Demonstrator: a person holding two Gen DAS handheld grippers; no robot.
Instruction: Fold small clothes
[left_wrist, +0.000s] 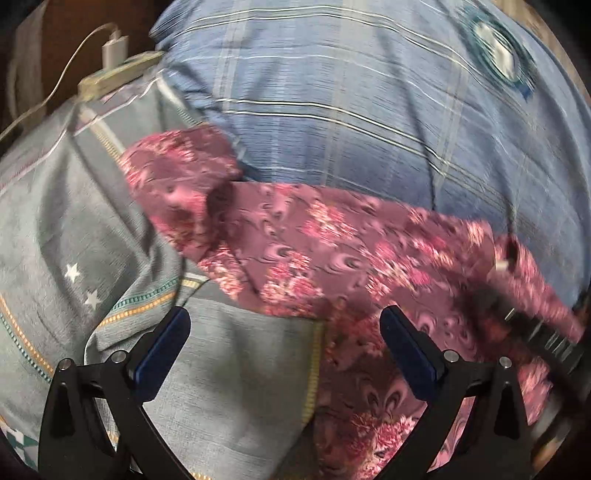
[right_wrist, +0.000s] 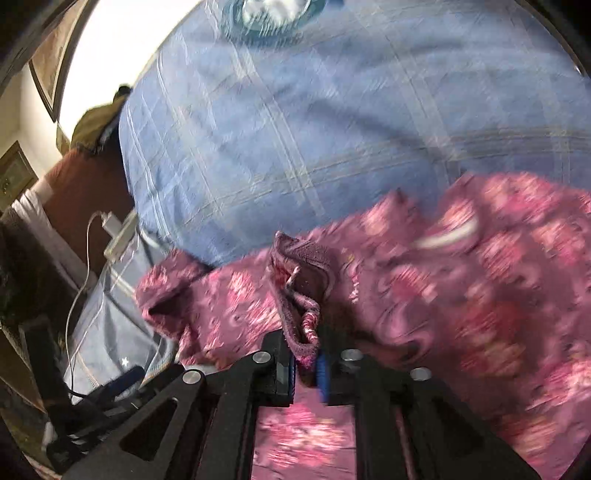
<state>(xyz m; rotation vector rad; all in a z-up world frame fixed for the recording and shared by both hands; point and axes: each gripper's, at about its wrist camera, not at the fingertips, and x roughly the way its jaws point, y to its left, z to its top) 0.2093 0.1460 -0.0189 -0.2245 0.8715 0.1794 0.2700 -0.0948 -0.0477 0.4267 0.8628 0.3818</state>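
- Your right tool (right_wrist: 306, 363) is pinching a bunched hem of the pink floral garment (right_wrist: 461, 295); the cloth sits squeezed between the blue pads, jaws nearly together.
- Your left tool (left_wrist: 284, 343) is spread wide with nothing between its fingers, hovering over the edge where the grey star-print sheet (left_wrist: 74, 240) meets the garment.
- The garment (left_wrist: 314, 251) lies on the bed, across the seam between the blue checked bedspread (left_wrist: 332, 110) and the grey sheet, one sleeve-like end flopped up toward the left in the left wrist view.
- Both views are smeared, so fine creases are hard to read.
- Progress, as I judge it: early to middle. One part looks lapped over, but the piece is still loose and rumpled, no tidy rectangle yet.
- Left to do: lay the pinched edge across, flatten, and fold again.
- A white charger and cable (left_wrist: 110, 51) sit at the bed's far corner, well apart.
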